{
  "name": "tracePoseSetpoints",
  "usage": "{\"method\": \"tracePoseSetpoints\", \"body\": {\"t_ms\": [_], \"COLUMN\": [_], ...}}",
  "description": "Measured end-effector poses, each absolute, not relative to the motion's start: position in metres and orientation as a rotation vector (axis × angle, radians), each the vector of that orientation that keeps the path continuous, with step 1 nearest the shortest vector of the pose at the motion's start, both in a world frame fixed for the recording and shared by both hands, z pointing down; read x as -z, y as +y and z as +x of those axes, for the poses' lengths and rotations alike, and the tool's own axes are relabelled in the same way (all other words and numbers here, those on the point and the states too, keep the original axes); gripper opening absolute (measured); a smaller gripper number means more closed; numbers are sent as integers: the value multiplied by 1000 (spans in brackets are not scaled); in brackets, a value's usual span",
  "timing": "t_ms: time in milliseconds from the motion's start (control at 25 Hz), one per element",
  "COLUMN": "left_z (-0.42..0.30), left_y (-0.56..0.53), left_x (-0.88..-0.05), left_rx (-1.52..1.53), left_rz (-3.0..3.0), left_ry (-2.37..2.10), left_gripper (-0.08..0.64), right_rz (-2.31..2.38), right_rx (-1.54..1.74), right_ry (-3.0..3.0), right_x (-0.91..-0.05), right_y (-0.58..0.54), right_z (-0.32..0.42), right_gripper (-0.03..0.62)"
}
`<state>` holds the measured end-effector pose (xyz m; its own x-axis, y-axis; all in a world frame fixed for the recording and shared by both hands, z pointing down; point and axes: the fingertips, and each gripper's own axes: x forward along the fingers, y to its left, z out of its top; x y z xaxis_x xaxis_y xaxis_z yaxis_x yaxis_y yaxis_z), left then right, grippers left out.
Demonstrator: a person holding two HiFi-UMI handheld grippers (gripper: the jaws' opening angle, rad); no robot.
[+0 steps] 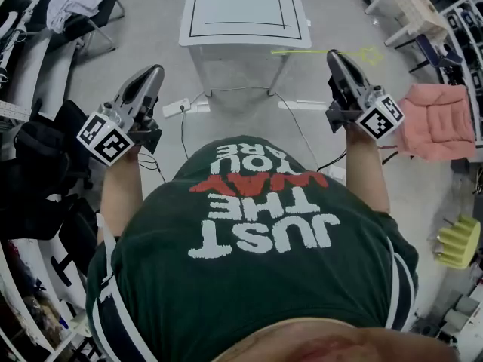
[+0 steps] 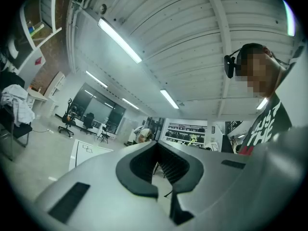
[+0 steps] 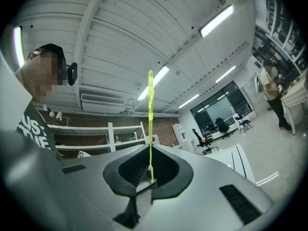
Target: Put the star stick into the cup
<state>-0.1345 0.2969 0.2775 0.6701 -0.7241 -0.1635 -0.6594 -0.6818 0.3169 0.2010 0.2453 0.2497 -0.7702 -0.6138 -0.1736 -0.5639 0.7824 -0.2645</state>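
The star stick (image 1: 302, 51) is a thin yellow-green rod, and my right gripper (image 1: 334, 56) is shut on it. In the head view it lies level across the jaw tips, its star end (image 1: 370, 53) out to the right. The right gripper view shows the stick (image 3: 150, 119) rising straight up from between the closed pads of the right gripper (image 3: 149, 147). At the left, my left gripper (image 1: 155, 72) is held up, and in the left gripper view (image 2: 155, 146) its jaws meet with nothing between them. No cup shows in any view.
A white table (image 1: 245, 10) with a black outline on top stands ahead between the grippers. A power strip (image 1: 177, 108) and cables lie on the floor below it. A pink cushioned chair (image 1: 438, 119) is at the right, and a chair with clothes (image 1: 75, 2) at the far left.
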Motion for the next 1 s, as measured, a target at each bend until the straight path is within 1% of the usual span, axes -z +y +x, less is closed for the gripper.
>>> {"method": "tracePoseSetpoints", "body": {"t_ms": [360, 800, 1000], "left_z": [-93, 18, 54], "left_y": [286, 261, 245], "left_x": [-277, -274, -280], "left_rx": [379, 356, 332], "left_rz": [2658, 2680, 2669], "left_ry": [-1097, -1016, -988], "left_gripper": [9, 9, 9], "right_rz": [-946, -1013, -1026], "right_rx": [280, 276, 299], "right_ry": [2717, 2690, 2671], "right_x": [-254, -260, -270], "right_y": [242, 248, 239], "right_z": [239, 348, 382], "right_gripper": [43, 43, 43]}}
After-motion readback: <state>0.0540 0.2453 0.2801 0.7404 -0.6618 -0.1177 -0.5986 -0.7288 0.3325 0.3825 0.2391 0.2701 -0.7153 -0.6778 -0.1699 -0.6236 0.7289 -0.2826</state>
